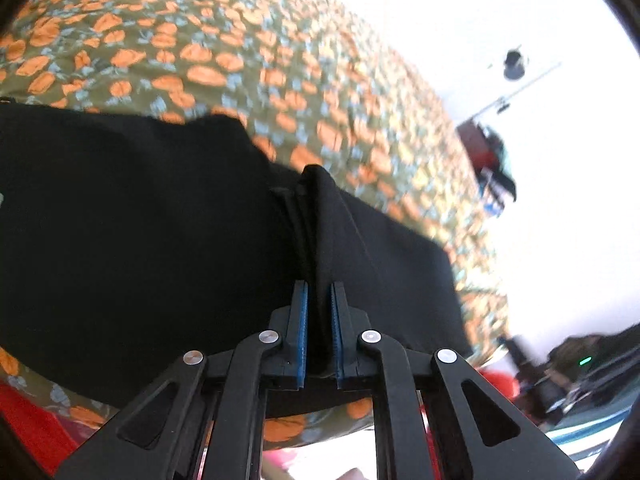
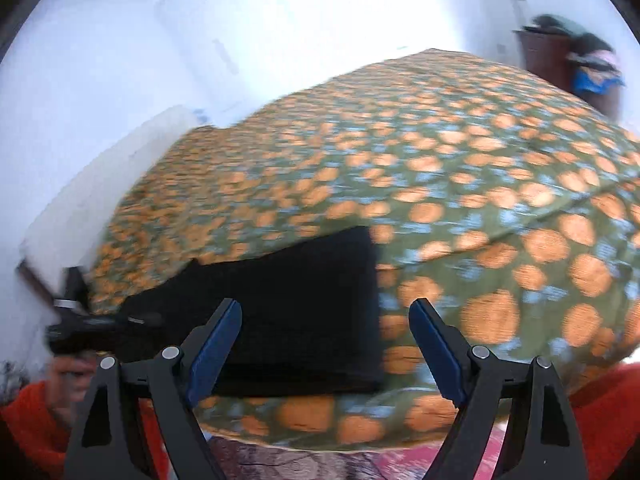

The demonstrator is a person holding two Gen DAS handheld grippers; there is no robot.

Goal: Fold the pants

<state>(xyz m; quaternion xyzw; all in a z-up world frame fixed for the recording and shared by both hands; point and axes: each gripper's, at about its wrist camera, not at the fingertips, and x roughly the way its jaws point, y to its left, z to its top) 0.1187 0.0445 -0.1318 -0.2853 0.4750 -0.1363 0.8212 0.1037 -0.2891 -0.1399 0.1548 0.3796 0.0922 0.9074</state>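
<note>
Where the black pants lie spread over the bedspread, a green cloth printed with orange and pale blue flowers, the left gripper has its 2 blue-padded fingers drawn close together and clamped on a raised ridge of the black fabric. That pinched fold runs up between the pads and away from the camera, standing proud of the rest of the garment, which slopes off to either side of it and fills most of the left and middle of the left wrist view. Beyond the far edge of the pants the flowered cloth goes on to a bright white wall. In the right wrist view the right gripper has its 2 fingers set wide apart with nothing between the pads. The pants show here as a dark folded slab on the bedspread, lying ahead of the left-hand finger and reaching across toward the middle of the gap, while the right-hand finger stands over bare flowered cloth just beside the garment's straight right edge. At the far left of that view the left gripper sits at the pants' left end, much blurred, with a hand and an orange sleeve below it.
</note>
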